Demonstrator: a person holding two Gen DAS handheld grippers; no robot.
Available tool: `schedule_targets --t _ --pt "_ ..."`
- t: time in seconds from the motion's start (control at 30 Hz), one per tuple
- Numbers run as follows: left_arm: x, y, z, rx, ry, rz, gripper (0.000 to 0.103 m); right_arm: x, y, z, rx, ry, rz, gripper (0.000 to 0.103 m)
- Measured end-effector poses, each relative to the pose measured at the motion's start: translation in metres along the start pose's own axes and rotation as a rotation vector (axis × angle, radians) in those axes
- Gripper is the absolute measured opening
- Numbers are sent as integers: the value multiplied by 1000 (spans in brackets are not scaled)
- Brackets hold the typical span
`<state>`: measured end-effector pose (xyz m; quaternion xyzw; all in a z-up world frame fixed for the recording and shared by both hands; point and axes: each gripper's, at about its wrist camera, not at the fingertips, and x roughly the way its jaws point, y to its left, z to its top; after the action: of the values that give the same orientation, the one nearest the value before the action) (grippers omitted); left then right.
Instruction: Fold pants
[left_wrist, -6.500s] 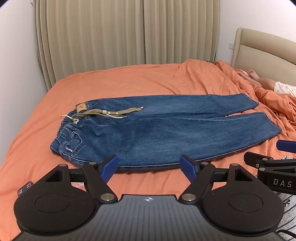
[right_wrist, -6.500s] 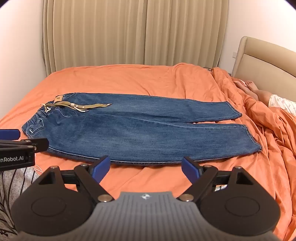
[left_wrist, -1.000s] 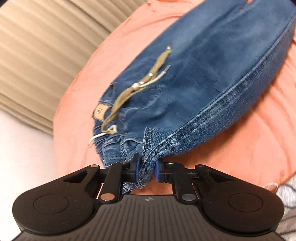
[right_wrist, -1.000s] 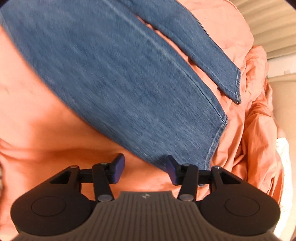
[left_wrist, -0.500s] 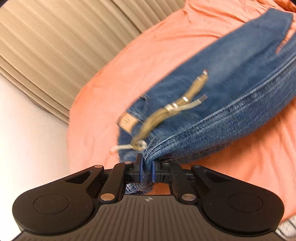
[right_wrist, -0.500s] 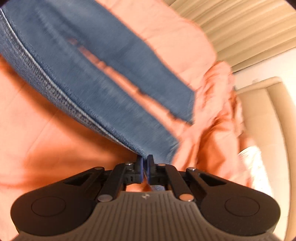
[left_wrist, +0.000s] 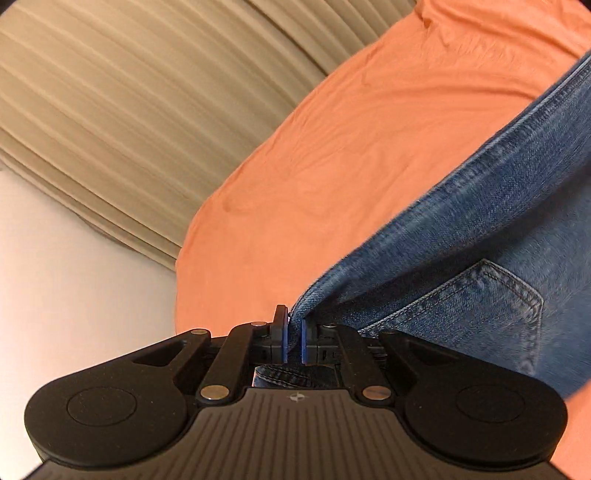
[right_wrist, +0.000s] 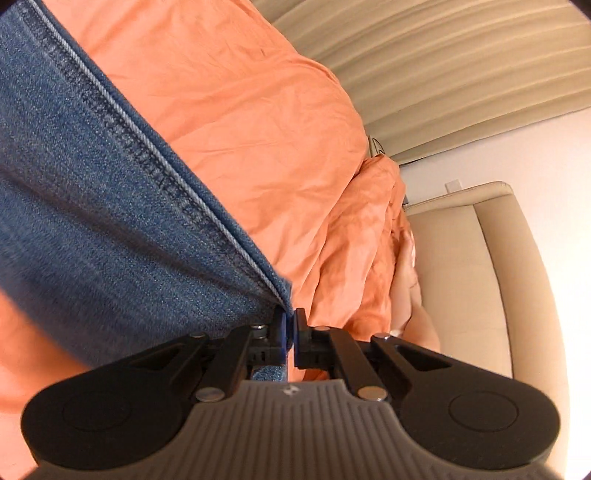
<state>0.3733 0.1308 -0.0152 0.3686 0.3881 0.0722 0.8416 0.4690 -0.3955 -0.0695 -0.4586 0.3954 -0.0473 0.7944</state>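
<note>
The blue jeans (left_wrist: 480, 236) are lifted off the orange bed. In the left wrist view a back pocket (left_wrist: 476, 299) faces me and the side seam runs up to the right. My left gripper (left_wrist: 293, 339) is shut on the waist end of the jeans. In the right wrist view the jeans (right_wrist: 92, 192) stretch away to the upper left, with a stitched seam along their edge. My right gripper (right_wrist: 290, 334) is shut on the leg hem corner. The drawstring and front of the jeans are hidden.
The orange bedsheet (left_wrist: 332, 140) lies under the jeans, with rumpled orange bedding (right_wrist: 351, 229) to the right. Beige curtains (left_wrist: 129, 110) hang behind. A beige padded headboard (right_wrist: 480, 277) stands at right, with a person's skin (right_wrist: 406, 266) showing beside it.
Both grippers have lifted and swung the near edge of the jeans over. The front with the drawstring has turned out of sight and the back pocket now faces the left camera.
</note>
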Motion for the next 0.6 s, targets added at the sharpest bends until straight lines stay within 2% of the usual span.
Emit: schedule_targets --t 0.13,0.3,0.43,0.6 --pt "51 -6 15 18 51 -26 7 40 10 36 -24 32 -3 0" --pt "110 -17 21 20 119 -93 7 96 41 62 -65 81 22 0" --pt "145 -28 16 50 155 -121 7 130 70 69 -104 104 30 0" --pt "165 -32 7 65 170 -129 8 154 96 70 -120 127 47 0"
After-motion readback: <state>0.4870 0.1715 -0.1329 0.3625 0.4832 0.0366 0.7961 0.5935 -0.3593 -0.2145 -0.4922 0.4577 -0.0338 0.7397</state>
